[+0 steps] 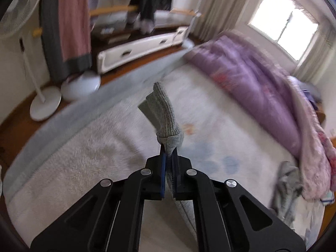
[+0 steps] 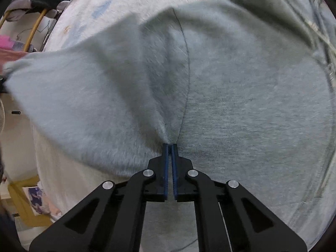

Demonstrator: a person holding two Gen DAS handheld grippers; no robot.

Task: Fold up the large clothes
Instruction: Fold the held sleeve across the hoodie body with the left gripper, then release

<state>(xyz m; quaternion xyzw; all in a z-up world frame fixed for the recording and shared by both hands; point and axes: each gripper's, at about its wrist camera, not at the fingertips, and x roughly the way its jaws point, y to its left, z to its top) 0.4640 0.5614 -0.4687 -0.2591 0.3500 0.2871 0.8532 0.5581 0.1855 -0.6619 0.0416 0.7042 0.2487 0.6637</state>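
— What is seen from the left wrist, from left to right?

— A white standing fan (image 1: pixel 25 48) is seen by the wall at the far left, with pink and dark clothes (image 1: pixel 69 21) hung beside it and a white drawer unit (image 1: pixel 142 48) behind. A fluffy white blanket (image 1: pixel 84 147) is spread over the bed; its grey-blue border runs along the left edge. At the middle, the left gripper (image 1: pixel 169 153) is closed tight on a ribbed cuff (image 1: pixel 166 113) of the grey sweatshirt (image 2: pixel 241 105), which is held up above the blanket. A purple quilt (image 1: pixel 252 79) is heaped along the blanket's right edge, and more crumpled grey fabric is lying near the lower right corner, just beside the quilt.

— And from the right wrist?

— A yellow rail (image 2: pixel 33 29) and dark clothing are glimpsed at the upper left. The sweatshirt is spread across most of the blanket (image 2: pixel 88 6); its sleeve is drawn out toward the left edge of the view. At the centre, the right gripper (image 2: pixel 170 149) is pinched shut on a gathered fold next to a seam. A pale drawstring (image 2: pixel 321 35) is seen at the upper right.
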